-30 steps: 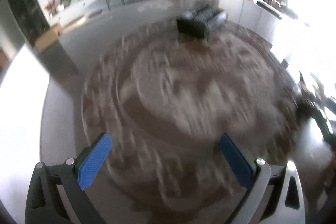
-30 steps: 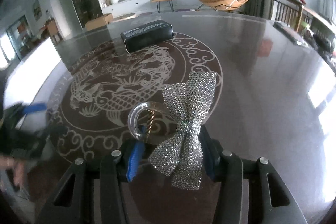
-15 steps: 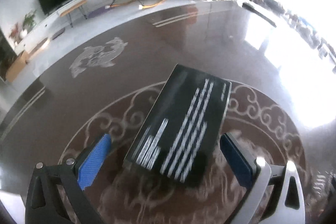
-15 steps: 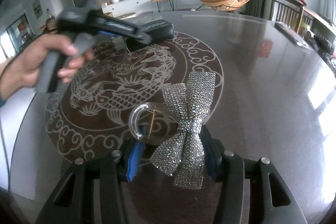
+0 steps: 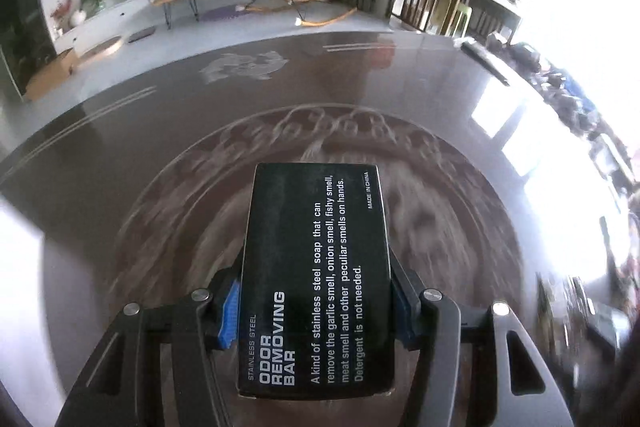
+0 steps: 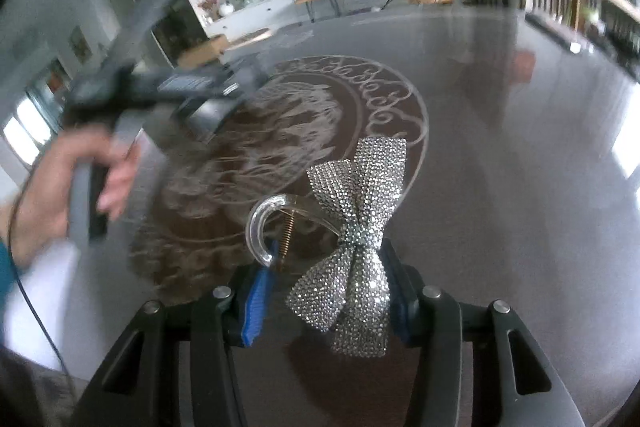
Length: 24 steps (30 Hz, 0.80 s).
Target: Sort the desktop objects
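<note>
My left gripper (image 5: 316, 311) had just closed its jaws on the black box (image 5: 316, 275), which sat clamped between the blue pads (image 5: 230, 315) above the patterned table (image 5: 460, 131). My right gripper (image 6: 326, 299) gripped the sparkly bow hair clip (image 6: 356, 239), jaws pressed on both sides. Across the table, a blurred hand (image 6: 60, 195) held the other gripper.

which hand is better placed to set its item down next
Hard to call: the left claw clamps the black box, the right claw the bow clip. Slight edge to the right, sharp while the left blurs.
</note>
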Motion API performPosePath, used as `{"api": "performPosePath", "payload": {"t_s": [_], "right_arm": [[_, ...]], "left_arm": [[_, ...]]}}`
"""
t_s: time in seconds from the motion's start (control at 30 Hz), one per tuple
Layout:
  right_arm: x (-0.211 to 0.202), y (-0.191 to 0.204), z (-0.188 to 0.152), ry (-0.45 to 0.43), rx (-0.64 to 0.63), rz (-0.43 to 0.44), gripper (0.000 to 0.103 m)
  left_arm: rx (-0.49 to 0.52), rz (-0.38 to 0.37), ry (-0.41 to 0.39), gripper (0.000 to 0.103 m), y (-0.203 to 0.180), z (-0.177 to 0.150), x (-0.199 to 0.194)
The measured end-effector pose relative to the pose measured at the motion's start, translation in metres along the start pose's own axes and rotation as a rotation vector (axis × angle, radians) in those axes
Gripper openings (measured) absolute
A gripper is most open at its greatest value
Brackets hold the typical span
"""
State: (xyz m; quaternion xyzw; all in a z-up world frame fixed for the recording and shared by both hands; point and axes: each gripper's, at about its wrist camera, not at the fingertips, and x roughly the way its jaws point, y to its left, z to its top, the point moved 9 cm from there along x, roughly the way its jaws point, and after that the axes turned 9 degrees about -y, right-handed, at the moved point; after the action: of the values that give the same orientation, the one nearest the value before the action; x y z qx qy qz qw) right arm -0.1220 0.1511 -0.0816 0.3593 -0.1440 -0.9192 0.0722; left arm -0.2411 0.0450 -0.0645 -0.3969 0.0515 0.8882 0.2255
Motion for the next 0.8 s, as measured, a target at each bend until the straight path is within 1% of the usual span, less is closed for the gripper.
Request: {"api": "performPosePath", "payload": {"t_s": [0.07, 0.1, 0.2, 0.23, 0.27, 0.3, 0.37, 0.4, 0.43, 0.47, 0.5, 0.53, 0.57, 0.6, 0.63, 0.67, 0.73, 0.77, 0.8], "right_arm": [[-0.013, 0.017, 0.002, 0.009, -0.014, 0.028, 0.050], [-0.017, 0.024, 0.002, 0.012, -0.024, 0.037, 0.050], [-0.028, 0.074, 0.010, 0.020, -0.106, 0.083, 0.050], [-0.031, 0.099, 0.013, 0.022, -0.143, 0.114, 0.050], [-0.034, 0.129, 0.017, 0.024, -0.184, 0.156, 0.050], [-0.036, 0.152, 0.019, 0.025, -0.213, 0.191, 0.050], [-0.040, 0.224, 0.021, 0.028, -0.285, 0.304, 0.050], [-0.041, 0.254, 0.019, 0.032, -0.315, 0.349, 0.050], [-0.043, 0.290, 0.016, 0.040, -0.350, 0.404, 0.050], [-0.043, 0.336, 0.009, 0.057, -0.392, 0.477, 0.050], [-0.042, 0.361, 0.002, 0.068, -0.415, 0.512, 0.050], [-0.040, 0.391, -0.004, 0.080, -0.447, 0.547, 0.050], [-0.035, 0.424, -0.011, 0.090, -0.492, 0.574, 0.050], [-0.027, 0.449, -0.016, 0.098, -0.532, 0.583, 0.050], [-0.019, 0.466, -0.024, 0.111, -0.566, 0.582, 0.050], [-0.006, 0.487, -0.032, 0.129, -0.612, 0.570, 0.050], [0.016, 0.506, -0.047, 0.155, -0.685, 0.537, 0.050], [0.030, 0.513, -0.058, 0.194, -0.719, 0.521, 0.050], [0.038, 0.515, -0.063, 0.224, -0.727, 0.516, 0.053]], "left_arm": [[-0.024, 0.005, -0.029, 0.057, 0.020, -0.018, -0.057], [-0.063, 0.006, -0.051, 0.057, 0.035, -0.025, -0.088], [-0.170, 0.015, -0.097, 0.057, 0.080, -0.043, -0.159], [-0.208, 0.046, -0.118, 0.057, 0.107, -0.055, -0.194], [-0.226, 0.084, -0.130, 0.057, 0.128, -0.065, -0.218], [-0.234, 0.117, -0.136, 0.057, 0.145, -0.066, -0.231], [-0.249, 0.250, -0.140, 0.058, 0.193, -0.093, -0.273], [-0.256, 0.299, -0.136, 0.058, 0.210, -0.106, -0.286], [-0.272, 0.350, -0.126, 0.058, 0.228, -0.120, -0.298], [-0.300, 0.396, -0.105, 0.058, 0.248, -0.138, -0.308], [-0.325, 0.418, -0.089, 0.057, 0.261, -0.151, -0.312], [-0.362, 0.439, -0.072, 0.057, 0.278, -0.167, -0.314], [-0.380, 0.452, -0.058, 0.057, 0.286, -0.176, -0.314], [-0.395, 0.466, -0.043, 0.057, 0.293, -0.183, -0.313], [-0.409, 0.476, -0.030, 0.058, 0.298, -0.192, -0.311], [-0.425, 0.481, -0.020, 0.058, 0.298, -0.198, -0.308], [-0.462, 0.492, 0.003, 0.059, 0.300, -0.210, -0.304], [-0.480, 0.504, 0.015, 0.059, 0.300, -0.216, -0.303], [-0.486, 0.518, 0.025, 0.063, 0.302, -0.219, -0.303]]}}
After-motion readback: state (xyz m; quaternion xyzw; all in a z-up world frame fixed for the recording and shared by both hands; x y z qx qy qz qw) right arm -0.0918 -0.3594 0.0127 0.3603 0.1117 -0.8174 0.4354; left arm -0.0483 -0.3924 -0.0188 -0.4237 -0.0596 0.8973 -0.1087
